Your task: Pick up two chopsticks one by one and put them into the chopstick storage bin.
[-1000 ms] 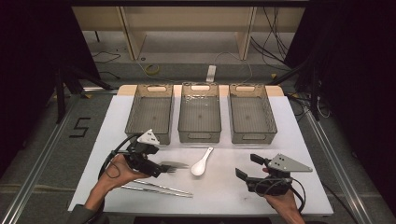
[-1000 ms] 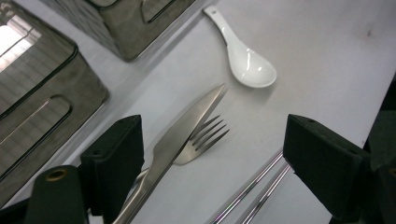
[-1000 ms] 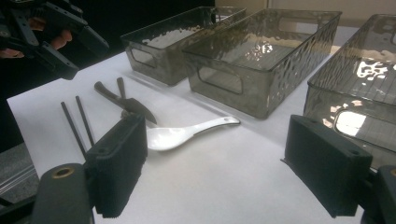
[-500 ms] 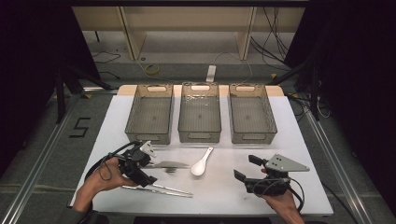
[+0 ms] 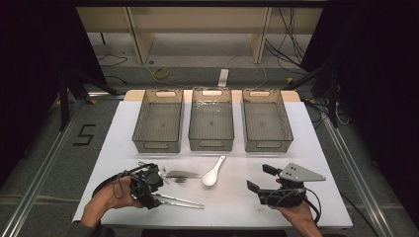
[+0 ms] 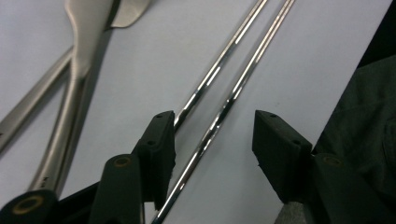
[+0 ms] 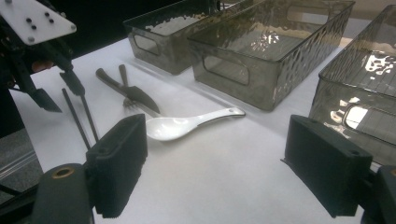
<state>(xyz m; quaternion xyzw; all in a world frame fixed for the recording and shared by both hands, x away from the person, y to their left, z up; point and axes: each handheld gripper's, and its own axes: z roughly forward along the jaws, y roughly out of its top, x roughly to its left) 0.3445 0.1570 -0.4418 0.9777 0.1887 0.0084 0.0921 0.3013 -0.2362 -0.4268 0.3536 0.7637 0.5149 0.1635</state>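
High view: left gripper [image 5: 157, 189], lower left, lowered over the chopsticks [image 5: 180, 200], presumably for pickup; right gripper [image 5: 263, 178] idle, lower right.
Left gripper view: jaws half open, just been closing, straddling both chopsticks [image 6: 219, 116]; one rod grazes the left finger [image 6: 158, 140]; nothing gripped.
Right gripper view: jaws wide, empty; spoon [image 7: 184, 125] ahead.

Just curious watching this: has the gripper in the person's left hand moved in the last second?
Yes. The left gripper has dropped toward the near table edge, away from the left bin, onto the metal chopsticks, its jaws closing around them.
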